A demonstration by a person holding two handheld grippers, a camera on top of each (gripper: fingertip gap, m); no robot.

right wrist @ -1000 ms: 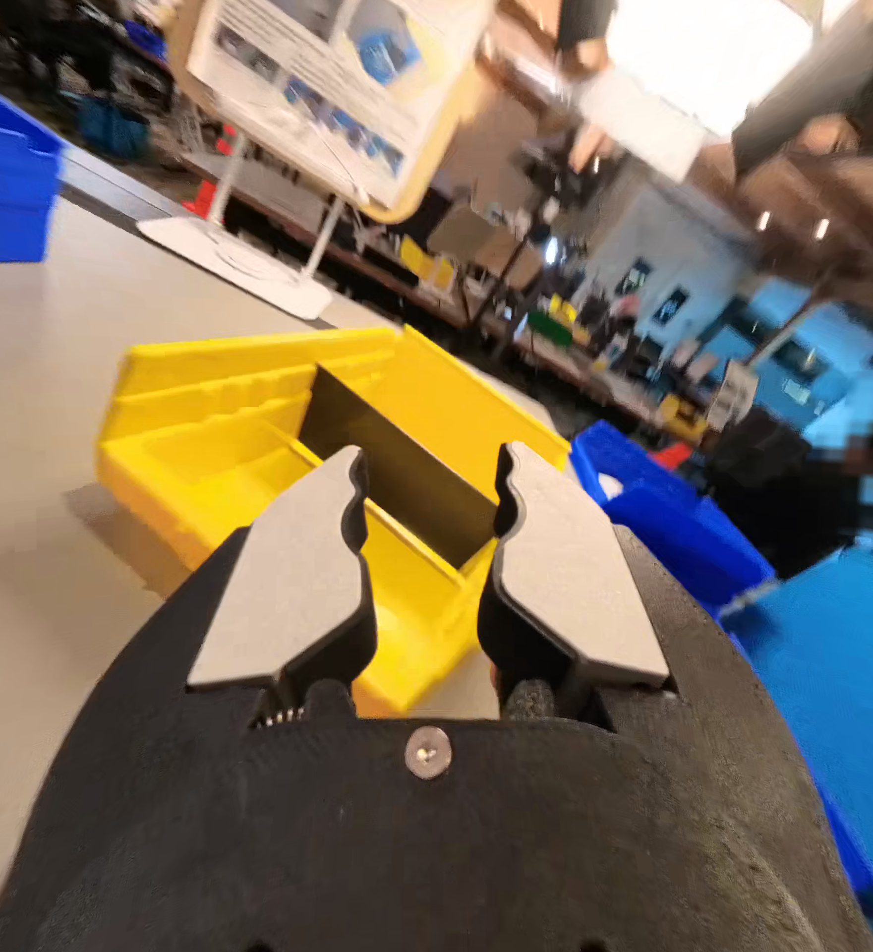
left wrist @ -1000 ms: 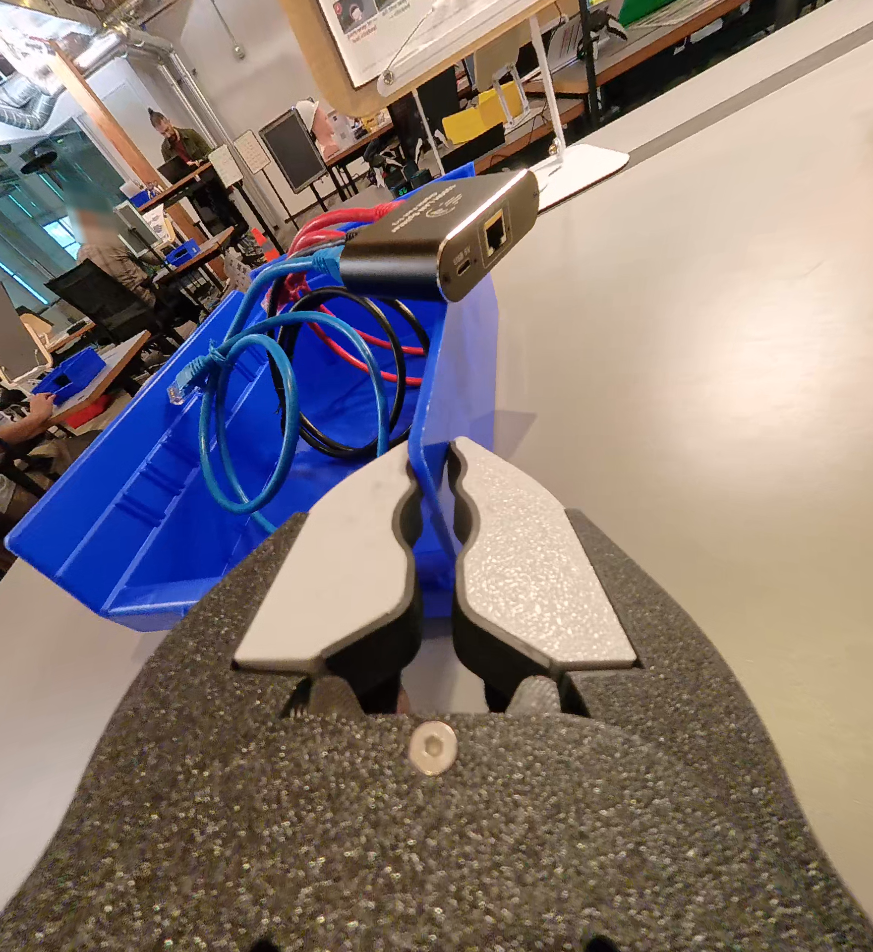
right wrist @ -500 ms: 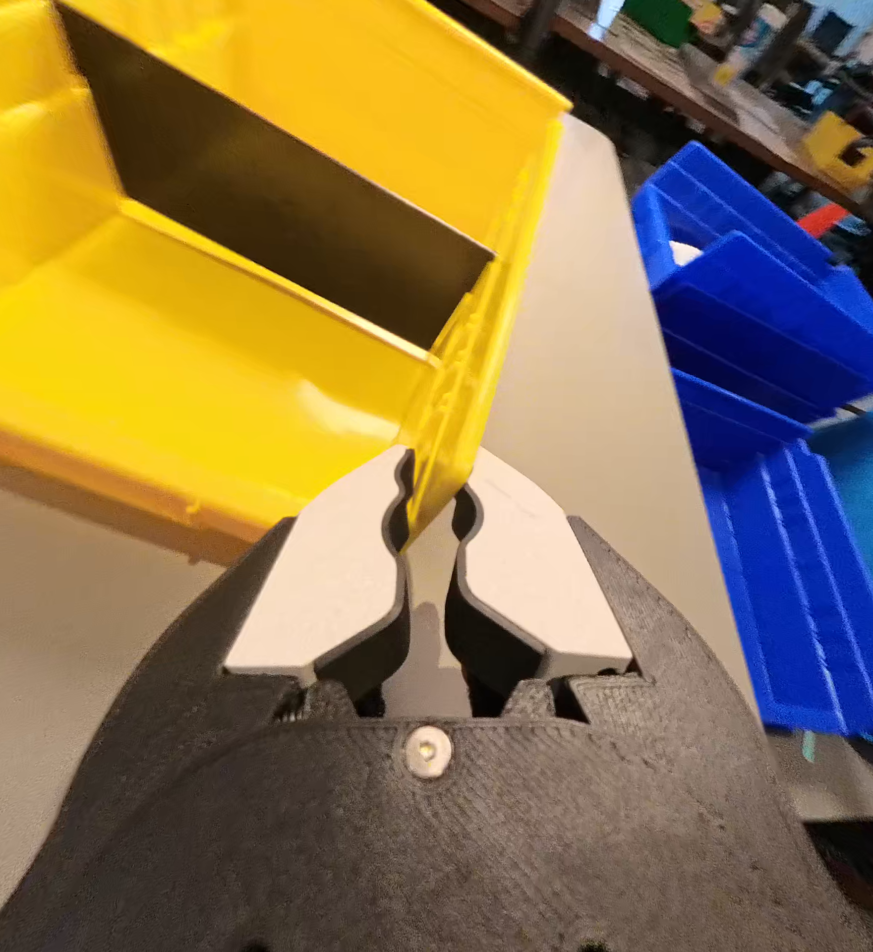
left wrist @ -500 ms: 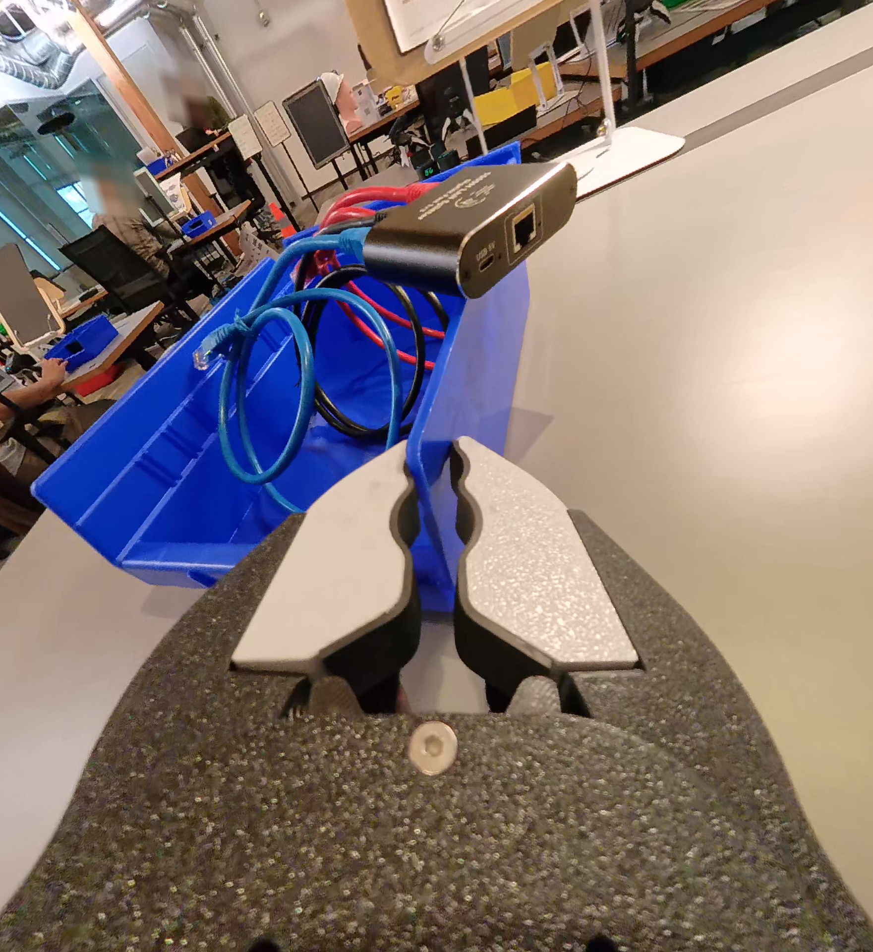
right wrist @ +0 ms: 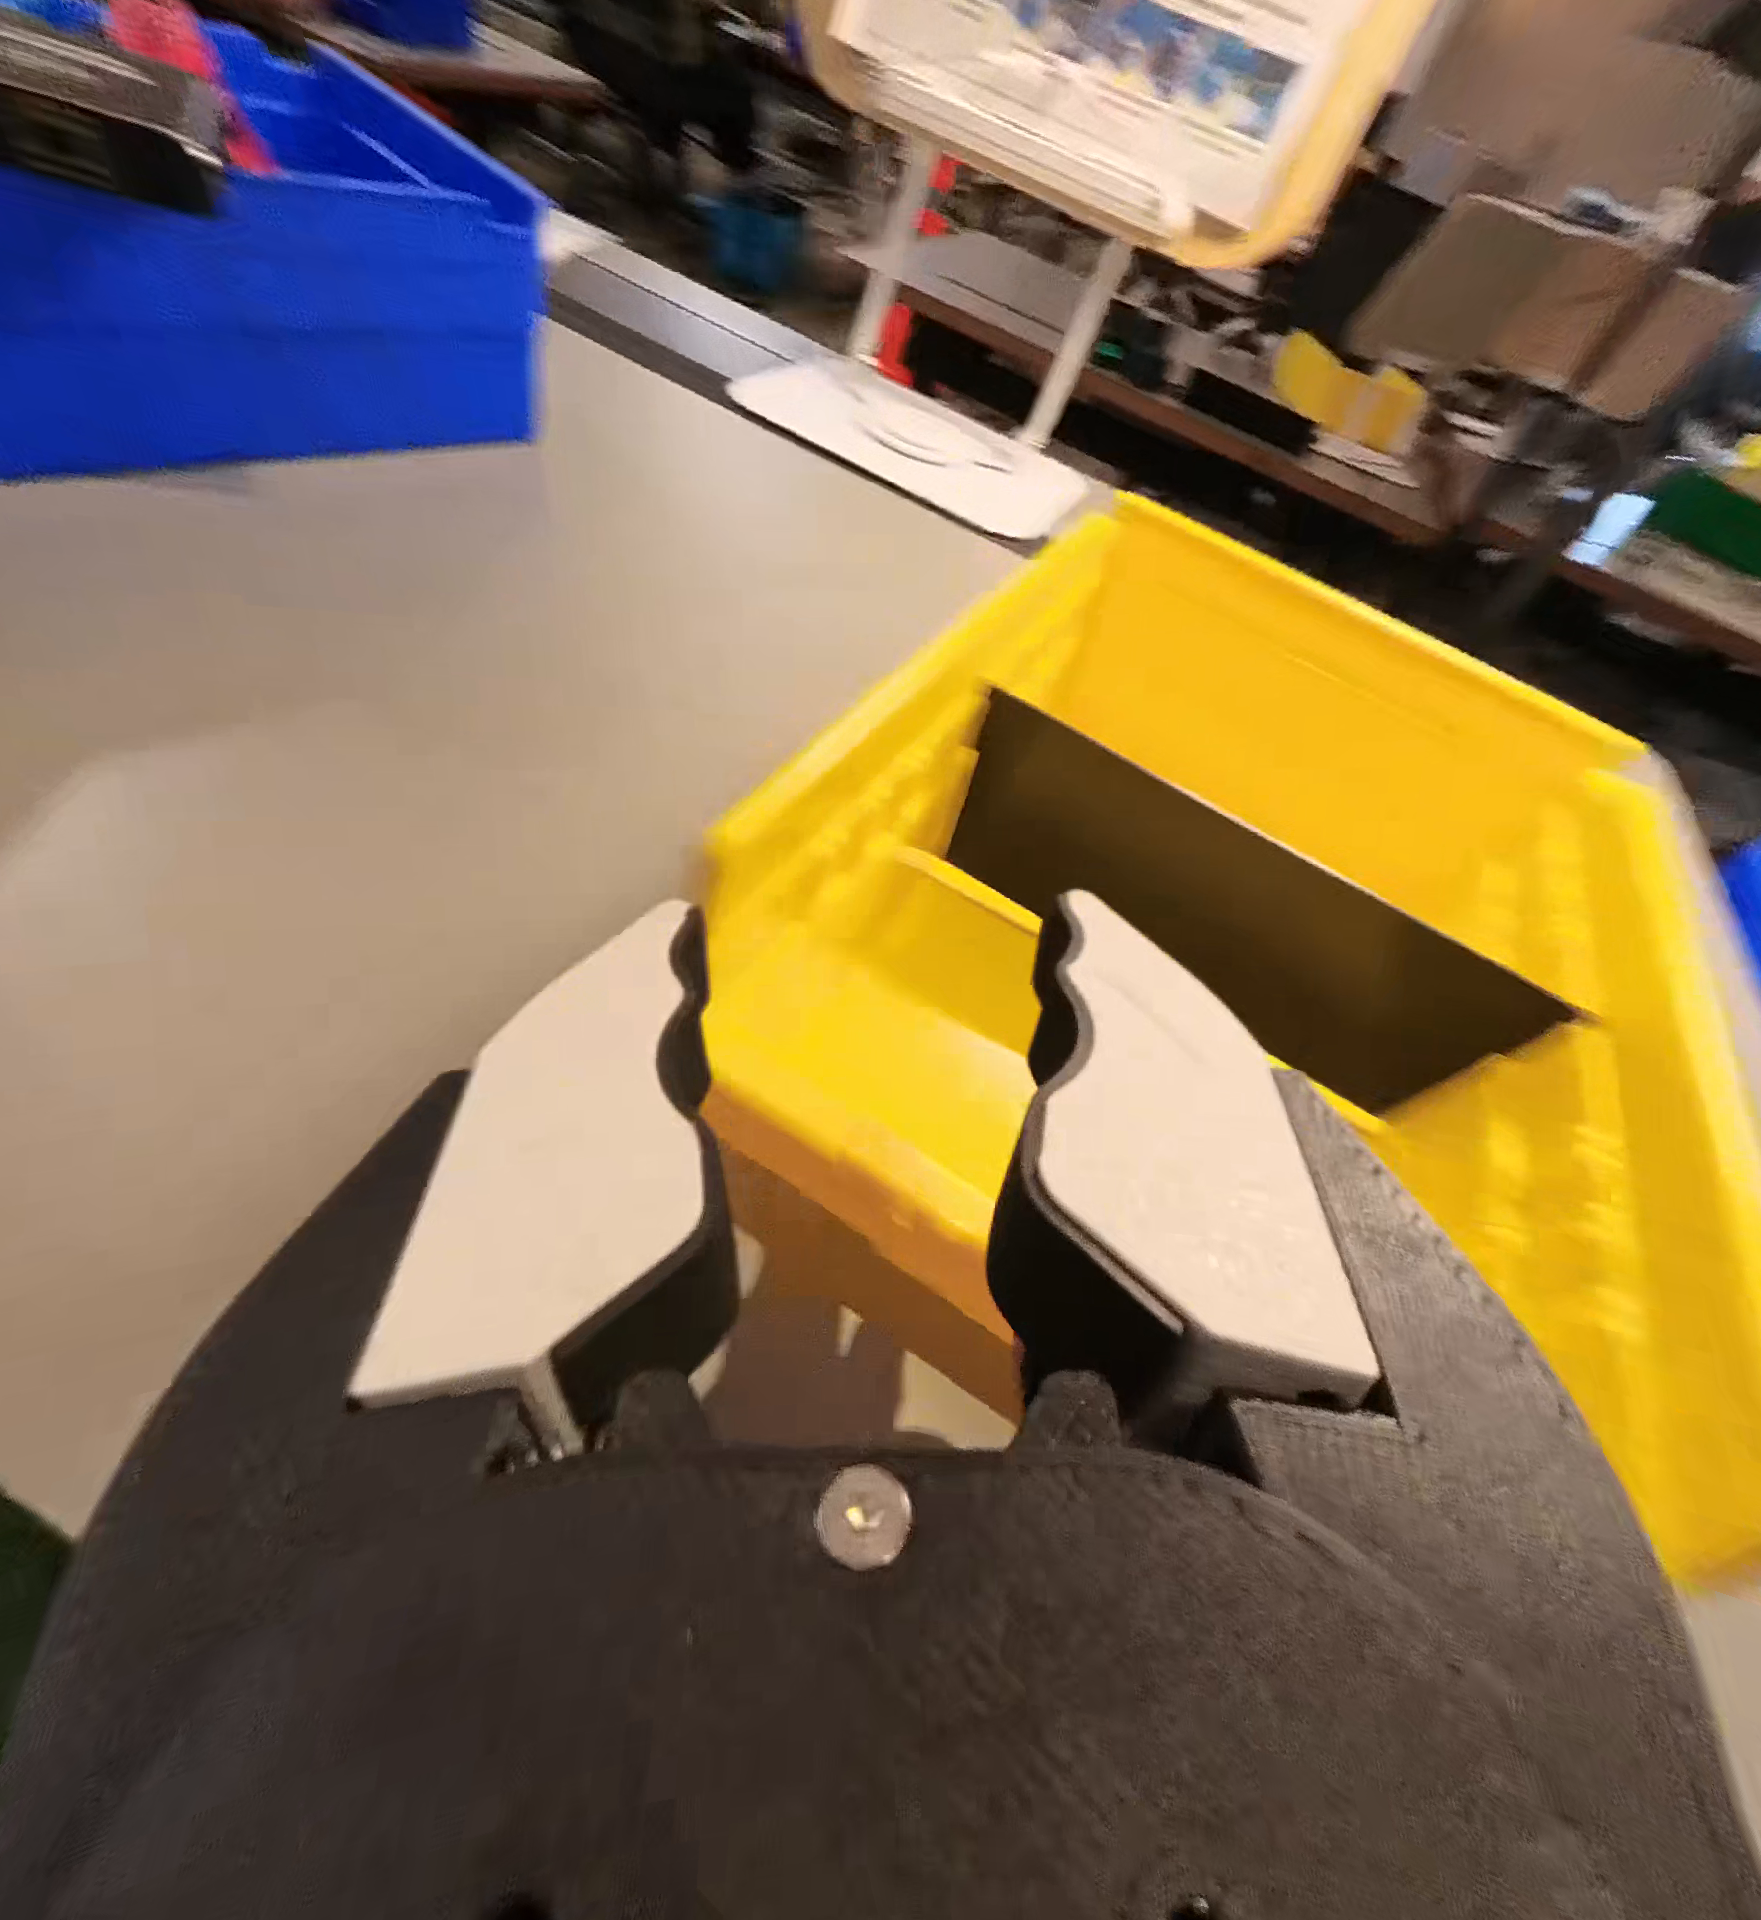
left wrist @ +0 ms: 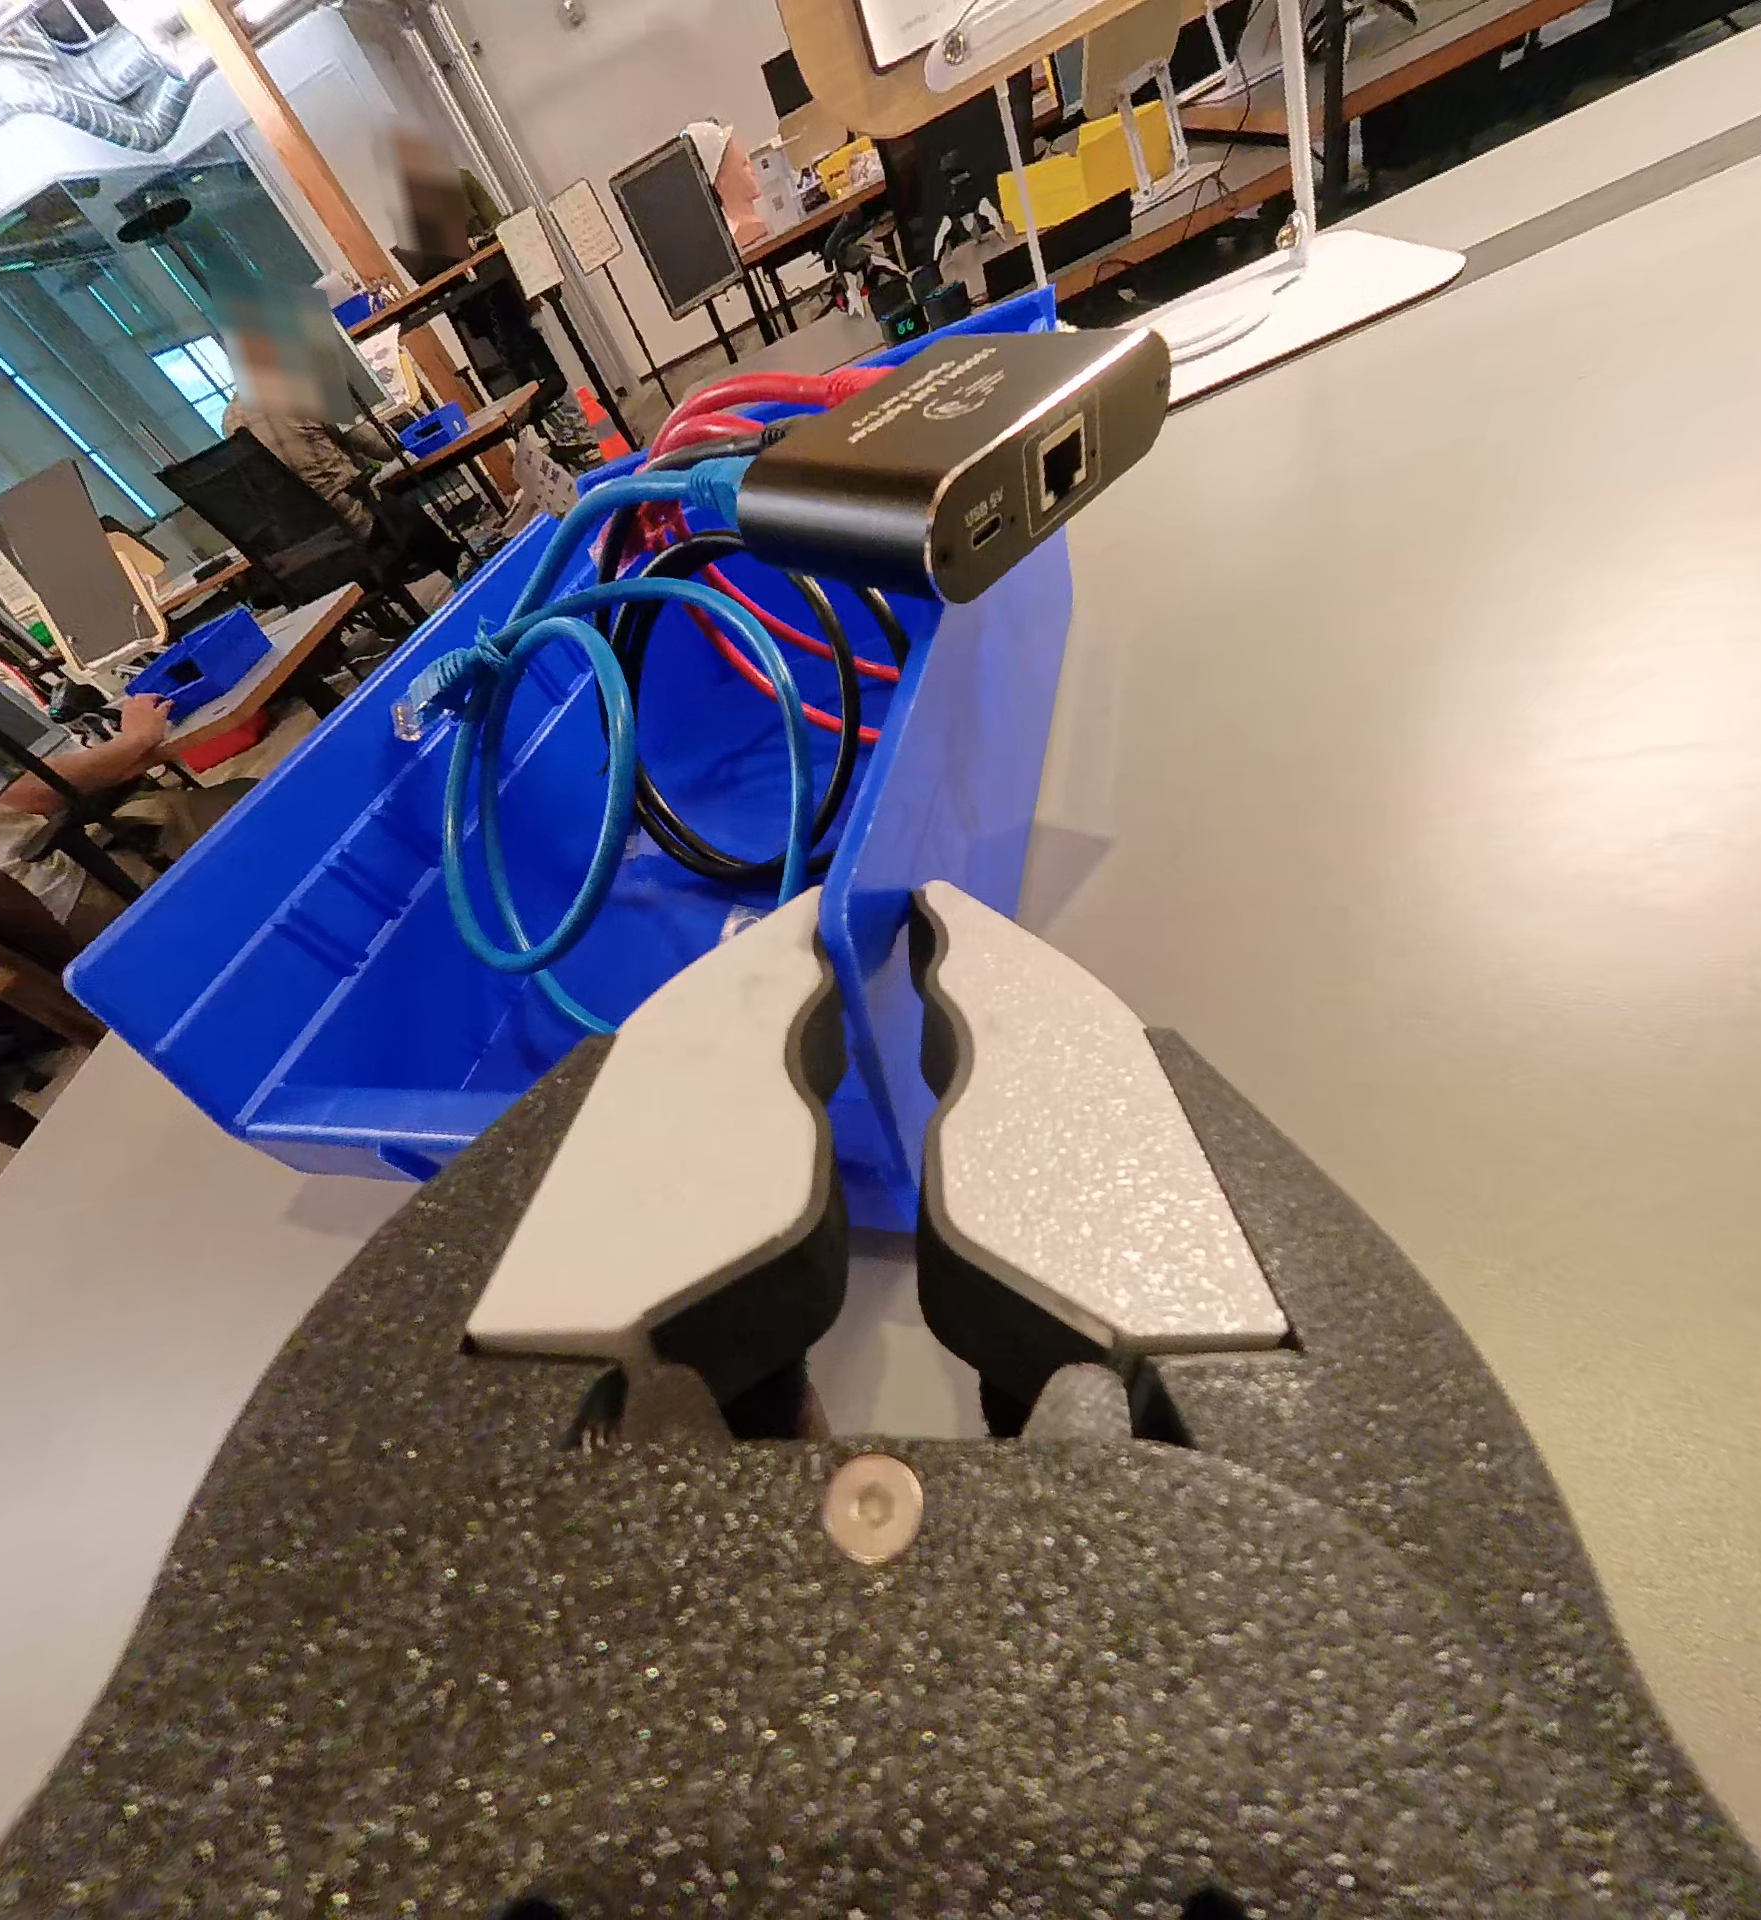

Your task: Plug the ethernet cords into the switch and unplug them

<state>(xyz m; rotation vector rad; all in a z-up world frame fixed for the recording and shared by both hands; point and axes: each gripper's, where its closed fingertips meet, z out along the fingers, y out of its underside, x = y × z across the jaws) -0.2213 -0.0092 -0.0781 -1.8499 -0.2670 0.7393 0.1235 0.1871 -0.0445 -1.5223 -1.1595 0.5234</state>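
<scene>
Blue bin (left wrist: 969, 748) wall is clamped between my left gripper (left wrist: 871, 940) jaws; my right gripper (right wrist: 871, 940) jaws stand apart before the yellow bin (right wrist: 1395, 665), which holds only a dark divider (right wrist: 1260, 904). At 12 o'clock the switch (left wrist: 917, 468) perches on the blue bin's rim, red, black and blue cords (left wrist: 543, 790) plugged in and coiled inside. I judge the switch light, rigid and smooth: grip its flat sides. Cords are limp; hold each at its stiff plug.
</scene>
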